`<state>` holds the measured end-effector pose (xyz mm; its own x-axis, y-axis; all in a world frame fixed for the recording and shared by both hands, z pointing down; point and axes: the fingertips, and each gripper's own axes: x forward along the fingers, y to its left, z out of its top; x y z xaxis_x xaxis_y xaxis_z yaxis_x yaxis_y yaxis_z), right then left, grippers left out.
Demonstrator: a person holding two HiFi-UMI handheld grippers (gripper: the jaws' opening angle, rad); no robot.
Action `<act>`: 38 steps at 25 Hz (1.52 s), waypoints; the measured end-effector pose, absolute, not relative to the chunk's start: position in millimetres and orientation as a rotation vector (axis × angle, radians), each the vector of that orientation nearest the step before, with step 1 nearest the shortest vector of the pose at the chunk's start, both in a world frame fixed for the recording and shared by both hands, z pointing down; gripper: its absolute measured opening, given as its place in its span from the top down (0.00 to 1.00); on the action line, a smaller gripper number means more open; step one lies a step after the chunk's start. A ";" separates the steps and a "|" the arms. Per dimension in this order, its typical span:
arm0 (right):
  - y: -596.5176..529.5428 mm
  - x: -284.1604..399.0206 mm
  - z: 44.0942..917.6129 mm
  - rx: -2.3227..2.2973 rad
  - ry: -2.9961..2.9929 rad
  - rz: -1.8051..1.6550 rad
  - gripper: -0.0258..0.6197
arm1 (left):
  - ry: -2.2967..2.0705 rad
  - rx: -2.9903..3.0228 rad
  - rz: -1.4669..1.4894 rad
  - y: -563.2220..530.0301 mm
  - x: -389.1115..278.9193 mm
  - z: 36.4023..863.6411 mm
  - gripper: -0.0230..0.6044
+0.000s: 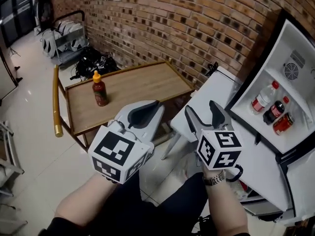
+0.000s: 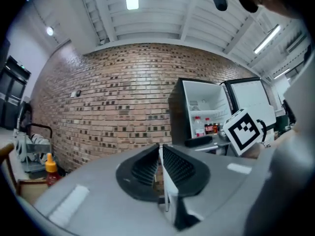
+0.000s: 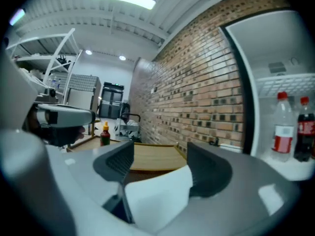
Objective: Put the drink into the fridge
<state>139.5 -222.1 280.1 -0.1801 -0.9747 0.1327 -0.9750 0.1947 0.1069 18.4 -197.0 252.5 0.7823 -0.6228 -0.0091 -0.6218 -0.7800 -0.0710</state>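
Note:
A red bottle with an orange cap (image 1: 100, 90) stands upright on the wooden table (image 1: 142, 85), ahead and left of both grippers. It also shows small at the left in the left gripper view (image 2: 49, 169) and in the right gripper view (image 3: 105, 134). My left gripper (image 1: 155, 105) is shut with nothing in it, its pads pressed together (image 2: 160, 149). My right gripper (image 1: 200, 107) stands open and empty (image 3: 160, 152). Both hang in the air well short of the bottle. The white fridge (image 1: 295, 90) is open at the right.
On the fridge shelf stand a clear bottle with a red label (image 1: 263, 98), a dark cola bottle (image 1: 275, 110) and a red can (image 1: 284, 124). A brick wall (image 1: 197, 18) runs behind the table. Bags and a rack (image 1: 74, 43) sit at the far left on the floor.

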 end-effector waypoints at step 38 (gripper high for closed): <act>-402.2 -200.5 409.2 1.141 -2.574 0.243 0.53 | 1.567 -2.698 -0.127 -266.6 -182.0 283.8 0.94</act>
<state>-200.5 -402.2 409.2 -0.6324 -0.6908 0.3505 -0.7442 0.6674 -0.0277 -182.0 -266.6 283.8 0.4930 -0.8679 0.0605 -0.8663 -0.4962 -0.0575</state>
